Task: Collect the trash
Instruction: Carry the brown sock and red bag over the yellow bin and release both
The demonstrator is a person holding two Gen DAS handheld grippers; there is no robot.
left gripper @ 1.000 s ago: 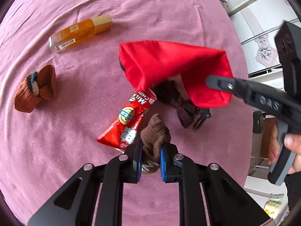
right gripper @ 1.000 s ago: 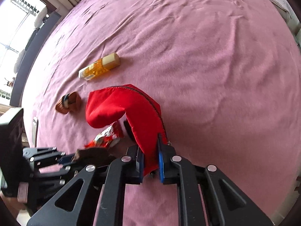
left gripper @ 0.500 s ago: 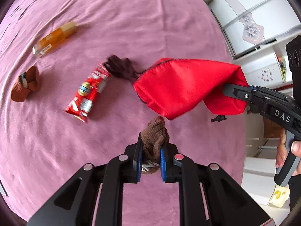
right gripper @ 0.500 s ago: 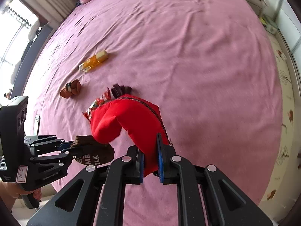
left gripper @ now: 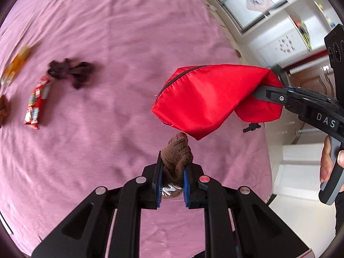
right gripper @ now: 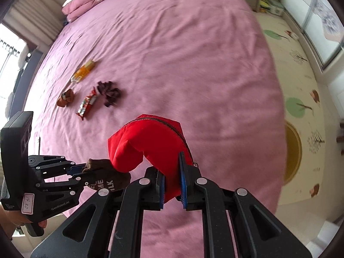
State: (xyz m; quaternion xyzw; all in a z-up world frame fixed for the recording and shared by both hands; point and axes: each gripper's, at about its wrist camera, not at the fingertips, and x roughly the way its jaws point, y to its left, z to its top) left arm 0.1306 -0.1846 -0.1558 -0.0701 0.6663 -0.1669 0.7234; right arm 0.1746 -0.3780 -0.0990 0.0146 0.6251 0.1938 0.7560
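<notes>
Red pouch (right gripper: 150, 146) hangs clamped in our right gripper (right gripper: 172, 185), its zip mouth toward ten o'clock. Our left gripper (left gripper: 172, 185) has its jaws clenched on a brown sock (left gripper: 177, 157), just below the pouch. A candy wrapper (right gripper: 87, 104) lies on the pink bed (right gripper: 182, 53).

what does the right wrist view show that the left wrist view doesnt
Only the right wrist view shows the folded pink bedding at the far end of the bed, the patterned floor mat, and the white lettering on the brown sock in the left gripper.

Only the left wrist view shows the white cabinets and the hand holding the right gripper.

Both show the red pouch, the sock, the candy wrapper, the dark cloth, the orange bottle and the pink bedspread.
</notes>
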